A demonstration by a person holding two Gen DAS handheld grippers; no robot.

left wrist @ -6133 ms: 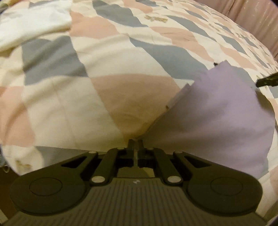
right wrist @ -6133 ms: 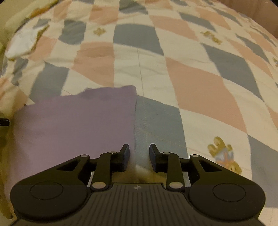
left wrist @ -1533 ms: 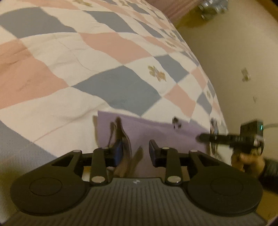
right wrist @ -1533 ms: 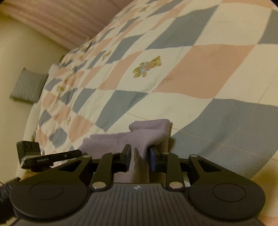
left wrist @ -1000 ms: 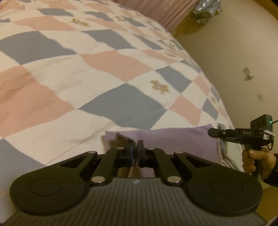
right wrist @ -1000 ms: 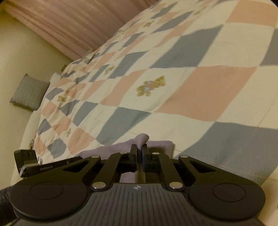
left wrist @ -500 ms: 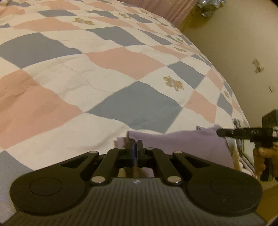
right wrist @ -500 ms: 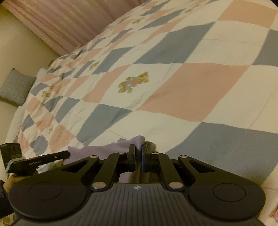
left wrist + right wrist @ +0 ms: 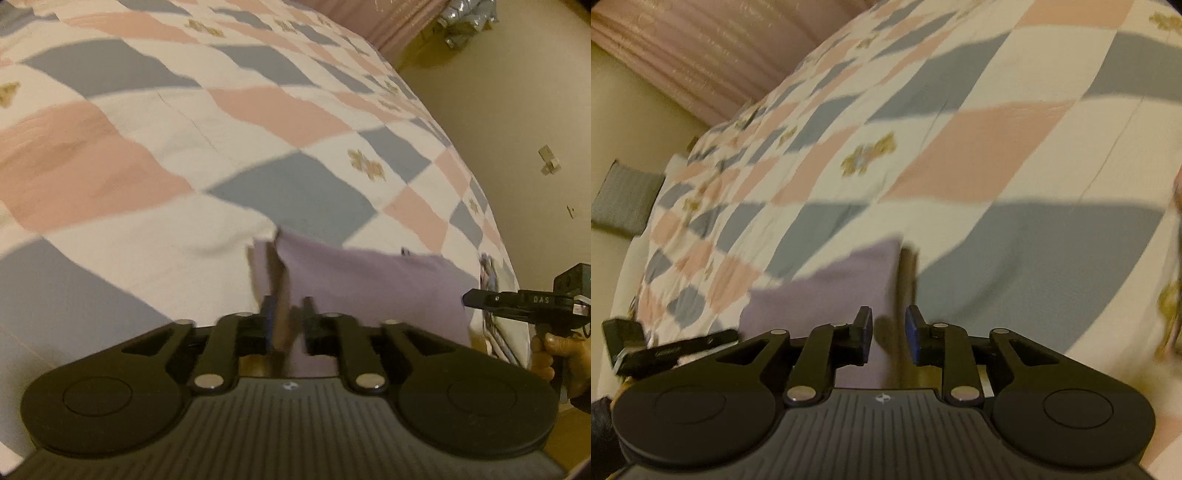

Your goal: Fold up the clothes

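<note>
A lilac folded garment [image 9: 376,284] lies flat near the edge of a bed, on a quilt [image 9: 155,155] chequered in pink, grey-blue and cream with small teddy-bear prints. Pink curtains [image 9: 713,48] hang beyond the far side; a grey cushion [image 9: 622,199] lies off the bed's left edge. The cloth looks smooth, its corners squared. The left gripper [image 9: 287,325] has its jaws spread over the garment's left corner, gripping nothing. The right gripper [image 9: 888,334] is likewise parted over the right corner, a hand [image 9: 561,354] on its handle.
</note>
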